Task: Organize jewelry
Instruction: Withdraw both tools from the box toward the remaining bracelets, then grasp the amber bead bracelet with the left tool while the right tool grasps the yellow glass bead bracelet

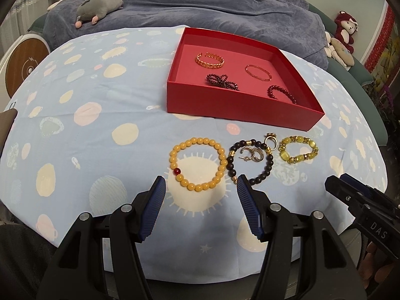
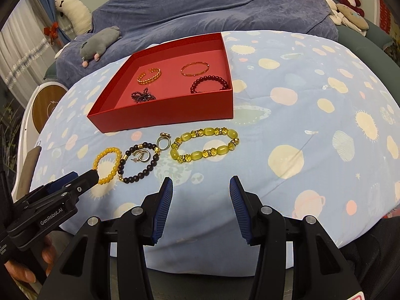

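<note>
A red box (image 1: 225, 98) (image 2: 170, 111) holds a gold chain bangle (image 1: 209, 60), a thin gold bangle (image 1: 258, 72), a dark red beaded piece (image 1: 221, 81) and a red bead bracelet (image 1: 281, 94). On the cloth in front lie an orange bead bracelet (image 1: 197, 165) (image 2: 107, 165), a dark bead bracelet (image 1: 250, 161) (image 2: 138, 162) around silver earrings (image 1: 252, 154), a ring (image 1: 271, 141) (image 2: 163, 143) and a yellow-green bracelet (image 1: 298, 150) (image 2: 203, 145). My left gripper (image 1: 201, 186) is open just before the orange bracelet. My right gripper (image 2: 201, 185) is open, short of the yellow-green bracelet.
The table wears a light blue planet-print cloth (image 1: 100, 115). Behind it is a blue-covered sofa (image 1: 200, 7) with a grey plush (image 1: 100, 6) and red plush toys (image 1: 346, 28). A round wooden-faced device (image 1: 25, 67) stands at the left.
</note>
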Demonstrator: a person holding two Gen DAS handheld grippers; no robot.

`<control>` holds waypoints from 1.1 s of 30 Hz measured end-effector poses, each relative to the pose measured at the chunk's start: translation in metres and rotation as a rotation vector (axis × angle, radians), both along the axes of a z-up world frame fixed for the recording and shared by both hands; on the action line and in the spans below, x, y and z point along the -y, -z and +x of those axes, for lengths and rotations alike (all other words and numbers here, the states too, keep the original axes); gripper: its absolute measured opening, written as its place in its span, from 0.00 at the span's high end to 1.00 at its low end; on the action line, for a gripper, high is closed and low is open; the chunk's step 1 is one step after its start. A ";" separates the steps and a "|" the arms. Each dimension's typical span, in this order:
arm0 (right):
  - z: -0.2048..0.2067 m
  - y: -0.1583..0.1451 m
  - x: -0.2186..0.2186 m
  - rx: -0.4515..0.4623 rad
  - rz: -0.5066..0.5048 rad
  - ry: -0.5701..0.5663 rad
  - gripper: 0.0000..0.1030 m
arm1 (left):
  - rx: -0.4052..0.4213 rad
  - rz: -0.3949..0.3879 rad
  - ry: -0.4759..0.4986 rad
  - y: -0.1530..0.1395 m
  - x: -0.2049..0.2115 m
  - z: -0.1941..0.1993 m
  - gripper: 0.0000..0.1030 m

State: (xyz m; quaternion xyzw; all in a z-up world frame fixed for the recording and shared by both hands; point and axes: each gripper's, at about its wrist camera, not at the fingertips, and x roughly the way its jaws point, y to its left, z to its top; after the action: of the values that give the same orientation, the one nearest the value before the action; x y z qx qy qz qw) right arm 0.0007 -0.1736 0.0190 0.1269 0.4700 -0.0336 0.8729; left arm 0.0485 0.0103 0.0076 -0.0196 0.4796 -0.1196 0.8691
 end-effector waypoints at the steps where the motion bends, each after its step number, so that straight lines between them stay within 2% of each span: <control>1: -0.001 0.001 0.000 -0.002 0.000 0.000 0.55 | -0.004 0.003 -0.006 0.001 -0.002 0.000 0.45; 8: -0.001 0.003 0.002 -0.009 0.002 0.006 0.55 | -0.013 0.023 -0.045 0.007 -0.010 0.005 0.45; 16: 0.014 0.005 0.008 -0.013 -0.004 0.020 0.55 | -0.018 0.065 -0.028 0.016 -0.003 0.021 0.46; 23: 0.041 0.007 0.020 -0.009 -0.025 0.048 0.55 | -0.018 0.091 -0.002 0.022 0.003 0.032 0.53; 33: 0.070 0.028 0.026 -0.055 -0.030 0.057 0.55 | -0.005 0.081 0.019 0.022 0.005 0.039 0.73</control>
State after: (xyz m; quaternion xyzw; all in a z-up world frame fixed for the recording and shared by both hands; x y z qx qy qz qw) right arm 0.0706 -0.1995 -0.0086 0.1260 0.4896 -0.0692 0.8600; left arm 0.0880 0.0057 -0.0148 0.0198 0.4863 -0.1081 0.8669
